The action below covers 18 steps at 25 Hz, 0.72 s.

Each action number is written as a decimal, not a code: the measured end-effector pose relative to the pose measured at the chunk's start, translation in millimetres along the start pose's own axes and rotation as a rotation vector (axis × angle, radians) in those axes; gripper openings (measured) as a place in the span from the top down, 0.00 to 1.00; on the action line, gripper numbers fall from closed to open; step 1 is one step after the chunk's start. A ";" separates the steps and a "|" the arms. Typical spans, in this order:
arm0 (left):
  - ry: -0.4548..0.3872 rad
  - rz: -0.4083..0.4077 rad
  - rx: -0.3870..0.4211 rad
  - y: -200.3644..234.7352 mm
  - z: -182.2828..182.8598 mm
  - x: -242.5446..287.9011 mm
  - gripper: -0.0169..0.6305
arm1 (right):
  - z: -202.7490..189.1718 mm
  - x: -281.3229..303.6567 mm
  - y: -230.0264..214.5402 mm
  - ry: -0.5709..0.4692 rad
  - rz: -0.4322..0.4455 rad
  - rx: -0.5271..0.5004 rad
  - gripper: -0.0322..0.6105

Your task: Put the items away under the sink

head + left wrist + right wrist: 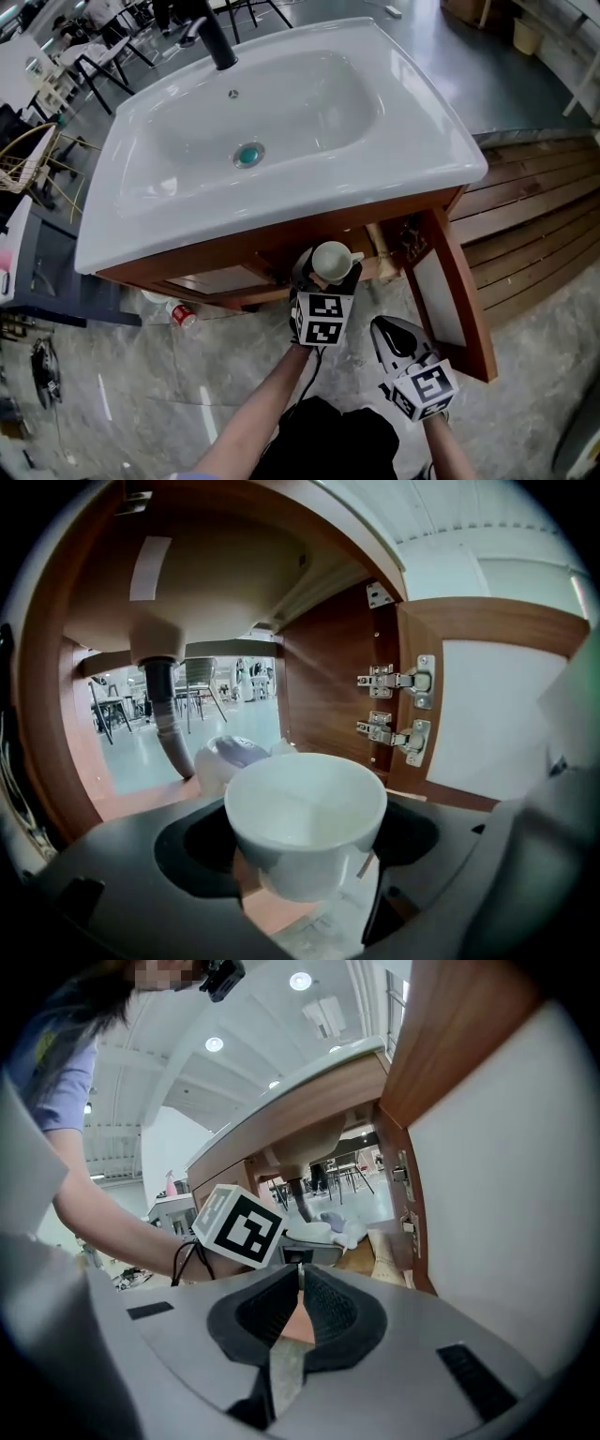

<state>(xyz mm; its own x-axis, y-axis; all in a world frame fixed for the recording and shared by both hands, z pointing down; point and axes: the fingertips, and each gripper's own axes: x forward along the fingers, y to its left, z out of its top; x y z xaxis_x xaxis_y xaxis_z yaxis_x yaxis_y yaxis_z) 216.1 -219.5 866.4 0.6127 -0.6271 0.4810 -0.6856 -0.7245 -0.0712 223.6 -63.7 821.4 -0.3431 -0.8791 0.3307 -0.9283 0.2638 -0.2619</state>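
With the left gripper clamped on the white cup and the right gripper closed on nothing, the person should carry the cup in level, clear of the drain hose.

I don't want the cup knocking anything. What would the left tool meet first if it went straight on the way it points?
Probably the white, lilac-topped item just beyond the cup held by the left tool; the grey drain hose stands further left. Depth is unclear.
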 end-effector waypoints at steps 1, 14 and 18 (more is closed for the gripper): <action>0.006 0.013 0.009 1.3 -0.3 2.7 0.35 | -0.6 0.6 -0.9 -0.009 -0.002 -0.002 0.90; -0.007 0.119 -0.127 27.6 1.5 38.6 0.35 | -1.7 7.0 3.1 -0.003 0.025 0.002 0.90; -0.063 0.132 -0.126 36.5 7.2 46.0 0.35 | -1.6 8.0 2.1 0.006 0.026 0.017 0.90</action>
<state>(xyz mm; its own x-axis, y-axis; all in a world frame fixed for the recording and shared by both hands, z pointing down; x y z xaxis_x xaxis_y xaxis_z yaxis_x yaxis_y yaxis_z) 222.1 -276.9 879.6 0.5347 -0.7338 0.4190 -0.8030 -0.5956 -0.0184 218.7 -69.5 825.0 -0.3678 -0.8697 0.3291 -0.9167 0.2797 -0.2854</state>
